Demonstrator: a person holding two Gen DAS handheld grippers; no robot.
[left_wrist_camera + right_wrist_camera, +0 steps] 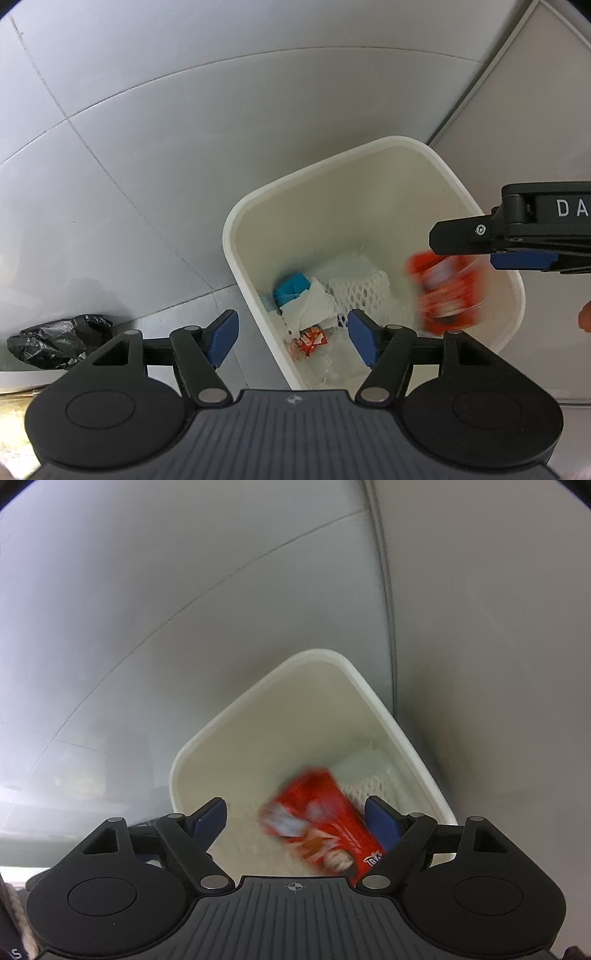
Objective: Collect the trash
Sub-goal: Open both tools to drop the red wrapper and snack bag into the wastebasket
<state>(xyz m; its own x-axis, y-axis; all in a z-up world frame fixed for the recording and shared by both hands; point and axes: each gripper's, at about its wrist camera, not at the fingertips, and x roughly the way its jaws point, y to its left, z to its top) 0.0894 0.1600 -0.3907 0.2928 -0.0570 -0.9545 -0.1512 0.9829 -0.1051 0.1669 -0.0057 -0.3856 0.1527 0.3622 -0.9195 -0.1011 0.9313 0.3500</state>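
A white plastic bin [236,236] stands on the grey tiled floor and holds trash: a blue piece [291,288], crumpled white paper [314,306], white foam netting [362,291] and a small red wrapper [312,339]. My left gripper [291,338] is open and empty over the bin's near edge. A red snack packet [321,827], motion-blurred, is between the open fingers of my right gripper [295,821], above the bin [207,746]. In the left wrist view the packet [448,295] sits just below the right gripper [480,247], over the bin's right side.
A crumpled black plastic bag [59,343] lies on the floor at the left. A pale wall or cabinet panel [517,92] stands behind the bin on the right. Grey floor tiles [147,147] spread to the left and behind.
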